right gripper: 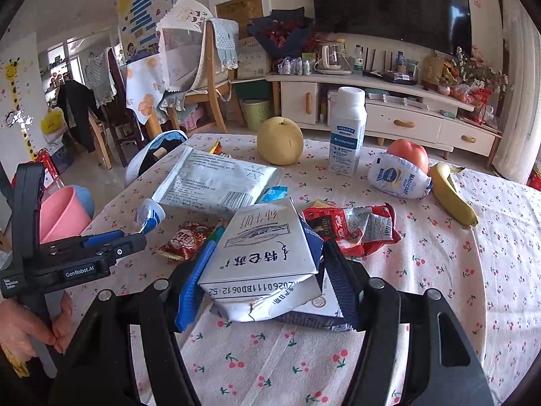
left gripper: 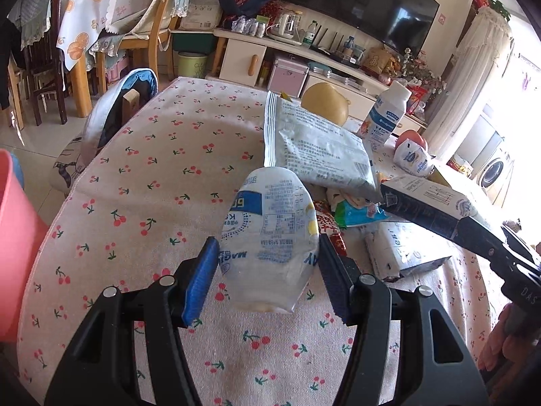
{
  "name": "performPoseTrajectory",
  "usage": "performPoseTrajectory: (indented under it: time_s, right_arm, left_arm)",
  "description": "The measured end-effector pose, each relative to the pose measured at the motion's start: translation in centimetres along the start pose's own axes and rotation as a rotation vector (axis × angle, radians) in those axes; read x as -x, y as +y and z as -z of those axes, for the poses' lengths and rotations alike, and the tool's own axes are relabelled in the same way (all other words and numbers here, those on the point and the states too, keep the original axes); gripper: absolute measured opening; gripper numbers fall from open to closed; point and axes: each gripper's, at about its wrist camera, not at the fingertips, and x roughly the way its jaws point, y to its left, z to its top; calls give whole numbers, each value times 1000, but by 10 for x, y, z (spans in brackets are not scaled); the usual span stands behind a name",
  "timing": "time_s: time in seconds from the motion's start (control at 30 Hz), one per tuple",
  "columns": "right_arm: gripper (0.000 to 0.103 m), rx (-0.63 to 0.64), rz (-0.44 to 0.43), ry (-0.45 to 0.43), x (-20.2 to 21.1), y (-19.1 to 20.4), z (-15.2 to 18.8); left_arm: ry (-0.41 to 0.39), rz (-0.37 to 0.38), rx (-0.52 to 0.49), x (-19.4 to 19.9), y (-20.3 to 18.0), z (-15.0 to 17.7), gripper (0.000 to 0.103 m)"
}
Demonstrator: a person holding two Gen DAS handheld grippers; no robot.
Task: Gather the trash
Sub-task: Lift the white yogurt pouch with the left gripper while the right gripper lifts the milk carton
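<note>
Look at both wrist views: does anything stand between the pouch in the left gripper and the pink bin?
Nothing visible does. The left gripper holds the pouch above bare tablecloth, and the pink bin sits just past the table's edge, with no litter between.

Pretty clearly someone's living room at home. Straight ahead past the claw there's a big TV (right gripper: 389, 3) over a cream media cabinet (right gripper: 399, 115) with a kettle and bottles on it, wooden dining chairs (right gripper: 203, 77) off to the left, kids' posters (right gripper: 138, 10) on the wall, and a cherry-print tablecloth (right gripper: 439, 270) right underneath.
</note>
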Motion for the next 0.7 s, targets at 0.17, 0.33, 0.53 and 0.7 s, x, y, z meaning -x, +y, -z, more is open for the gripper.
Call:
performPoseTrajectory:
  time_s: [0.17,0.33,0.53,0.7]
  right_arm:
    - [66,-2,-2,-14,19,17,9]
    - [66,-43,-27,-12,36,23,19]
    - [66,-61,-37,1,51,32,35]
    - [66,-60,-44,9,63,44,45]
  left_arm:
    - [-16,29,-8,22,-2,9,60]
    - [-21,53,-31,41,-8,22,60]
    - [-32,68,-51,64,-10,35,60]
    - [-54,65,-75,82,-10,42,60]
